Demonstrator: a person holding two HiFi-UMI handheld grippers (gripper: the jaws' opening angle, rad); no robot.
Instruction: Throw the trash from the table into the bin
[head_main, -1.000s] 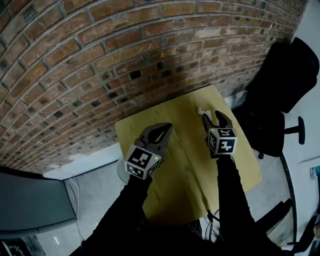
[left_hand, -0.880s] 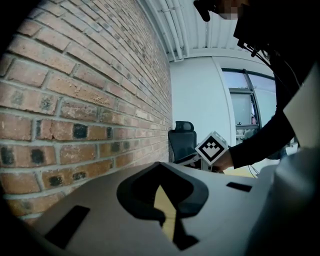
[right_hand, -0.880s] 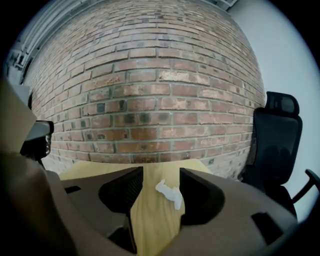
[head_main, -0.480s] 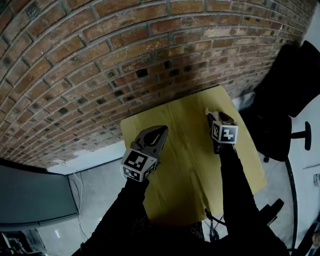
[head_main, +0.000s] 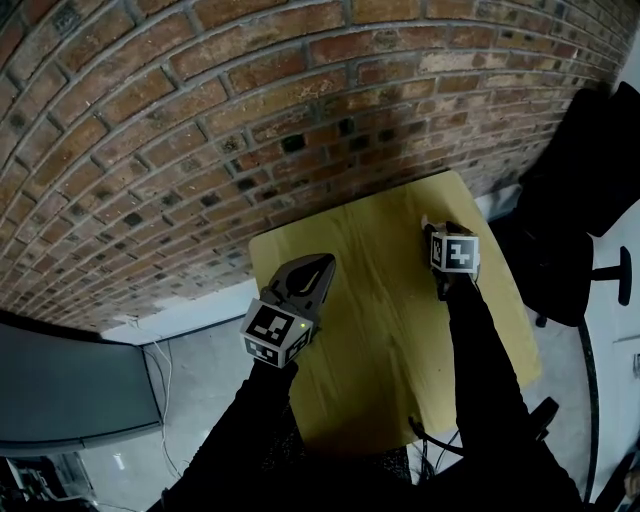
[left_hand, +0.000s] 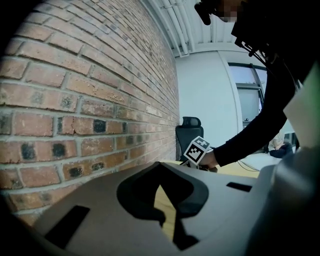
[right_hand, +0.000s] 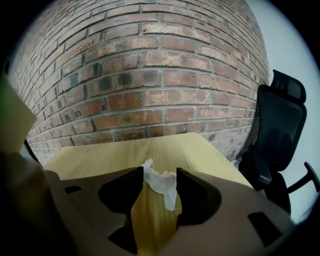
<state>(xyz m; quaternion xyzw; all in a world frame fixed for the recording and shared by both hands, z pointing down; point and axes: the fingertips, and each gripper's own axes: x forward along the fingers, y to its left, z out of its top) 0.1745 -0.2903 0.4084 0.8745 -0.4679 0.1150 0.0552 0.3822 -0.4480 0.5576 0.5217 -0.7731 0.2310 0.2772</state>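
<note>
Head view: the left gripper (head_main: 322, 264) hangs above the left part of the wooden table (head_main: 380, 340), and the right gripper (head_main: 438, 227) is at the far right corner, on the crumpled tissue (head_main: 425, 219) near the brick wall (head_main: 200, 120).

Left gripper view: jaw tips of the left gripper (left_hand: 161, 167) meet, clenched, with nothing between them.

Right gripper view: jaws of the right gripper (right_hand: 159, 175) press on both sides of the crumpled tissue (right_hand: 161, 184), which lies on the table; an office chair (right_hand: 277, 135) stands at right
</note>
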